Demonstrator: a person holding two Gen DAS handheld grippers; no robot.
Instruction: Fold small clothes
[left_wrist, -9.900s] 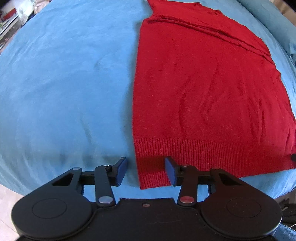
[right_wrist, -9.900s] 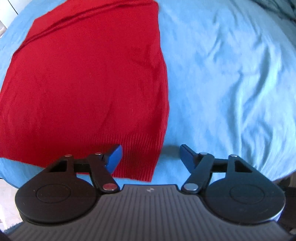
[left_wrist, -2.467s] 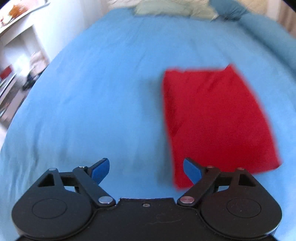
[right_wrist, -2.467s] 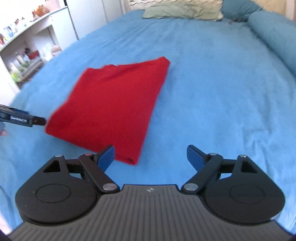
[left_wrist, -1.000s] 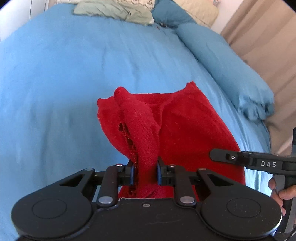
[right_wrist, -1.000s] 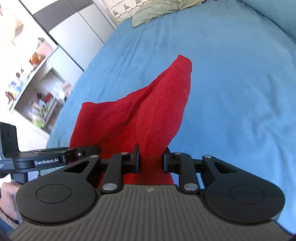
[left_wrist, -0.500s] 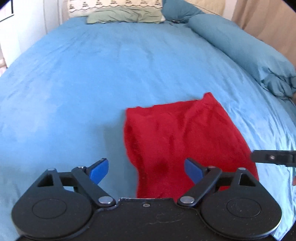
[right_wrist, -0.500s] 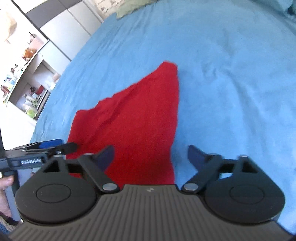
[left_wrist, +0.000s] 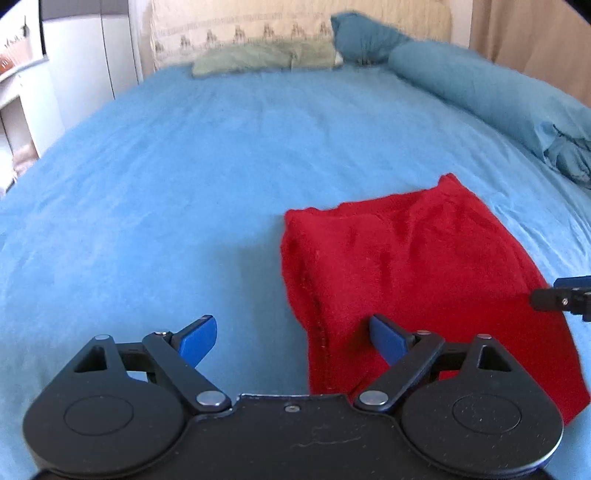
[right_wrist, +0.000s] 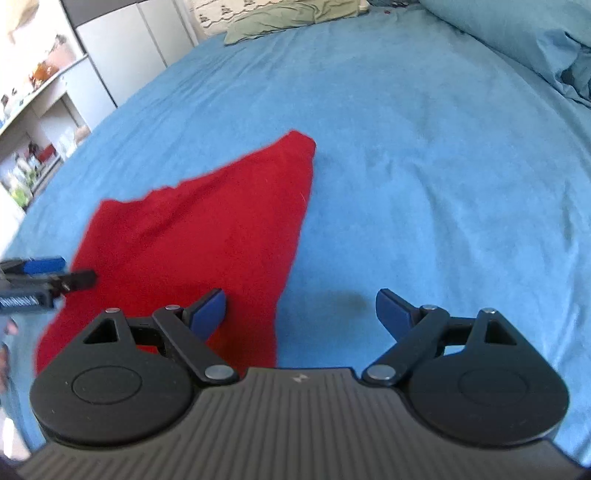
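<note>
A red knitted sweater (left_wrist: 417, 273) lies folded into a compact rectangle on the blue bed cover (left_wrist: 184, 177). It also shows in the right wrist view (right_wrist: 207, 236). My left gripper (left_wrist: 291, 338) is open and empty, hovering above the sweater's near left edge. My right gripper (right_wrist: 301, 314) is open and empty, above the sweater's near right edge. The right gripper's fingers (left_wrist: 561, 297) show at the right edge of the left wrist view. The left gripper's fingers (right_wrist: 44, 277) show at the left edge of the right wrist view.
Pillows (left_wrist: 258, 57) lie at the head of the bed. A rolled blue duvet (left_wrist: 491, 96) runs along the right side. White shelves and cupboards (right_wrist: 48, 110) stand to the left of the bed.
One second ago both grippers were shut on the lifted sweater. They have let go and opened, and the sweater now lies flat. Both grippers have drawn back slightly.
</note>
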